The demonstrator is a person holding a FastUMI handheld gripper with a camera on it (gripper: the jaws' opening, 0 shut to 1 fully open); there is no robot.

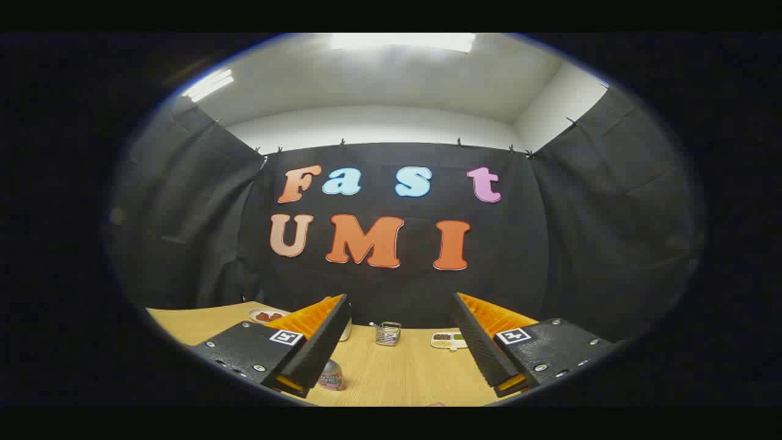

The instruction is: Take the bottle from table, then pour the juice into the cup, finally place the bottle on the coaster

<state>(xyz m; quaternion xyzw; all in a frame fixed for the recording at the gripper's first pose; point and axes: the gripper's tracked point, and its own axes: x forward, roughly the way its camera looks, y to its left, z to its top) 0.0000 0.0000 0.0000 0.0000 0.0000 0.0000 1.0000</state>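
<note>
- The gripper point(400, 342) is hanging above the wooden table point(403, 373) with its two fingers point(317, 342) spread wide apart; nothing is lying between them and neither finger is pressing on anything.
- Just beside the tip of the left finger, a small bottle-like object with a silvery top and a pinkish label point(332, 376) is standing on the table; it is partly hidden by that finger, so it cannot be told for certain whether this is the bottle.
- Beyond the fingers, roughly midway between them, a small clear glass cup point(388, 333) is sitting on the table near its far edge, with a thin stick-like thing leaning out of it.
- A white object point(346, 330) is peeking out from behind the left finger, near the glass cup; most of it is hidden.
- Further off on the left side, a pale plate holding something red point(267, 316) is resting on the table, partly covered by the left finger.
- Just beside the right finger, a flat pale item with dark and green patches point(447, 340) is lying near the far edge; whether this is the coaster cannot be told.
</note>
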